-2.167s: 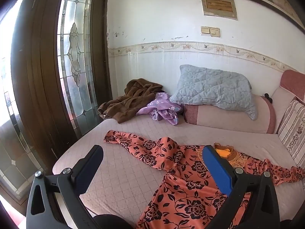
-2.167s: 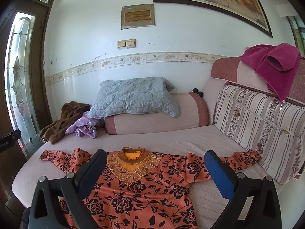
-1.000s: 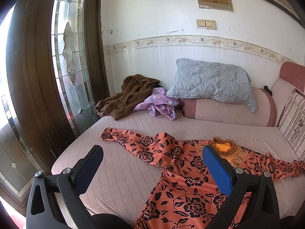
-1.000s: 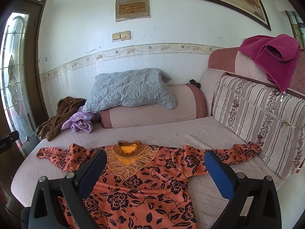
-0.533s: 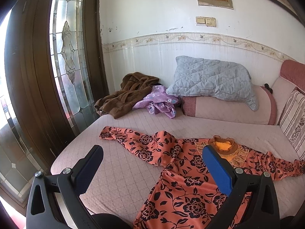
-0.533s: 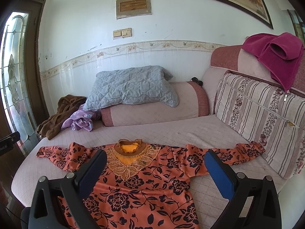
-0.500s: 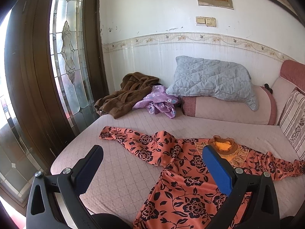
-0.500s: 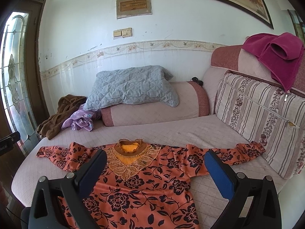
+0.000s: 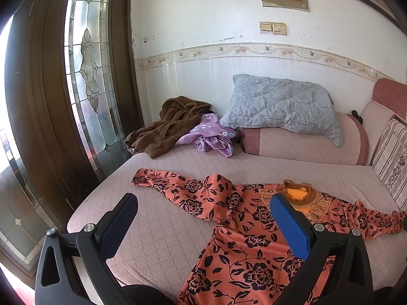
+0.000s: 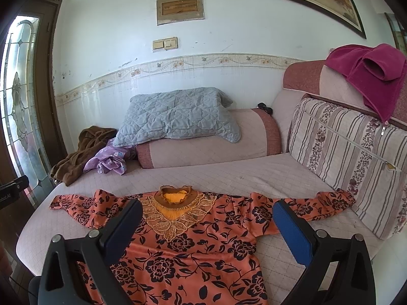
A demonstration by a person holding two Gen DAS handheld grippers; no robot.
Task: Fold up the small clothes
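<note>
A: Blouse (image 10: 193, 244) — thin orange cloth, black rose print, lying flat and face-up on the bed (image 10: 254, 175). Both sleeves out sideways. Gold lace yoke under a brown ruffled collar (image 10: 175, 193), yellow lining showing inside.

B: Bed cover?

A: Pale pink, quilted in a diamond grid, a bit soiled. Left sleeve (image 9: 162, 178) ends near the door-side edge; right sleeve cuff (image 10: 338, 198) bunches against a striped cushion (image 10: 356, 157) with a zip.

B: Behind the blouse?

A: Pink bolster (image 10: 208, 147) along the wall, a grey quilted pillow (image 10: 175, 114) slumped on top. Beside them a crumpled purple flowered garment (image 9: 208, 137) touching a heap of brown fleece (image 9: 168, 132). Magenta towel (image 10: 371, 76) draped over the sofa back.

B: Left gripper?

A: Left gripper (image 9: 203, 213) spread wide, holding nothing, hovering above the blouse's left shoulder area; black frame, one blue ribbed pad (image 9: 290, 223) visible.

B: Right one?

A: Right gripper (image 10: 206, 218) also spread wide and empty, above the chest of the blouse, collar framed between the fingers. Contact with the cloth not seen in either view.
</note>
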